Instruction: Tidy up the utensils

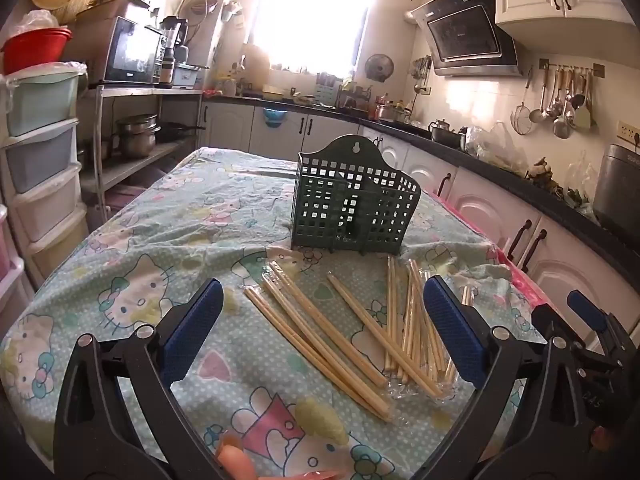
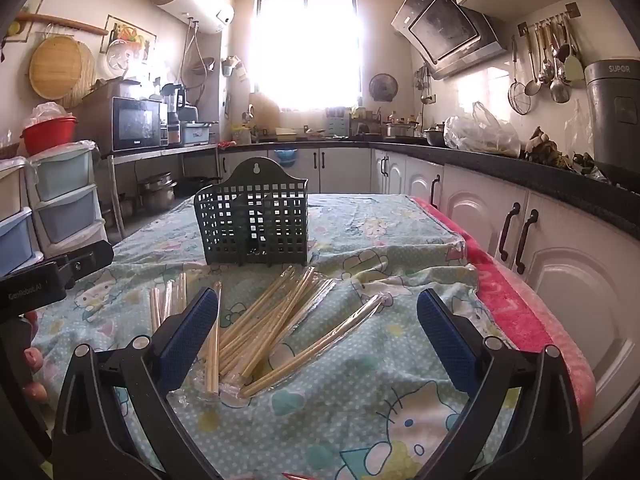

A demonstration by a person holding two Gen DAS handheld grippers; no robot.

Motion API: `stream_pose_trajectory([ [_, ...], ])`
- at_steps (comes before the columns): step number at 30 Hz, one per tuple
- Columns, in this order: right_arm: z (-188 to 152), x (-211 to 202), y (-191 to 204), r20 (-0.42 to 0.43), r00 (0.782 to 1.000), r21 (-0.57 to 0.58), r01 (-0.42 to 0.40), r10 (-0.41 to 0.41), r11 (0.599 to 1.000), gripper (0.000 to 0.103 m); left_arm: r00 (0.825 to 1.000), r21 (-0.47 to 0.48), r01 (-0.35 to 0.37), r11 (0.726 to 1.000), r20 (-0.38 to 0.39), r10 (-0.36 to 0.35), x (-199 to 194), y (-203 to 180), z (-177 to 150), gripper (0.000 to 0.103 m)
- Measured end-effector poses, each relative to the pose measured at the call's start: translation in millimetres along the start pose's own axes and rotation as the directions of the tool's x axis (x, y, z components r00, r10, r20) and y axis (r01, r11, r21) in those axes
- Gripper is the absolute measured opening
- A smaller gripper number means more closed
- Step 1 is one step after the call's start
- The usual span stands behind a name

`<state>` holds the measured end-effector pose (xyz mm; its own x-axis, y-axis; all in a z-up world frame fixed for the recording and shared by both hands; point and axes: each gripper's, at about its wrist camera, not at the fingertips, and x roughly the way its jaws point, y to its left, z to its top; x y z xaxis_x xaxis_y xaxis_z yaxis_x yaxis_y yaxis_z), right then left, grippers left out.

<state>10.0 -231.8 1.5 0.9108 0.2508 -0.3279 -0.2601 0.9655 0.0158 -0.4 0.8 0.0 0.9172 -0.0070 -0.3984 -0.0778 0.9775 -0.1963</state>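
Bamboo chopsticks (image 1: 320, 328), pale and long, lie scattered loose on the cartoon-cat printed tablecloth (image 1: 160, 240) in the left wrist view, some in clear plastic sleeves (image 1: 416, 320). Left gripper (image 1: 322, 328), black frame with blue ribbed pads (image 1: 192, 332), hangs just over them, fingers spread wide, nothing between them. Dark green perforated plastic utensil holder (image 1: 354, 204) stands upright behind the chopsticks, hanging hole at top of its back plate, apart from the pile. Right gripper (image 1: 592, 340) shows at right edge, blue pad visible. Grey appliance (image 1: 618, 184) on the black countertop (image 1: 520, 176) at far right reads "SUPO", cut off. Black range hood (image 1: 468, 36) has a small logo, too small to read. Microwave (image 1: 132, 52) on metal shelf, label unreadable.

Right wrist view: right gripper (image 2: 318, 332), same black frame and blue pads (image 2: 188, 332), fingers released and wide apart, empty, above the tablecloth (image 2: 380, 400). Chopsticks (image 2: 272, 324) fan out between and just ahead of the fingers, several wrapped in plastic sleeves (image 2: 352, 320); a few more lie left of the left finger. Green holder (image 2: 254, 216) upright just behind them, looks empty. Black body of the left gripper (image 2: 52, 276) at left edge reads "GenRobot.AI". Grey appliance (image 2: 614, 116) on countertop (image 2: 520, 172) reads "SUPOR". Microwave (image 2: 138, 124) has white lettering, not legible. Pink towel (image 2: 532, 320) lines the table's right edge.
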Motion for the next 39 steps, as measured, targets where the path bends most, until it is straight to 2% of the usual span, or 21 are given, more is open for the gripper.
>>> stream_pose_trajectory([
  [39,1.3,-8.1,-0.9,0.023,1.0,0.021,-0.016,0.016,1.0,0.097,1.0,0.017,0.015,1.0,0.003,-0.015,-3.8,-5.1,0.3,0.093],
])
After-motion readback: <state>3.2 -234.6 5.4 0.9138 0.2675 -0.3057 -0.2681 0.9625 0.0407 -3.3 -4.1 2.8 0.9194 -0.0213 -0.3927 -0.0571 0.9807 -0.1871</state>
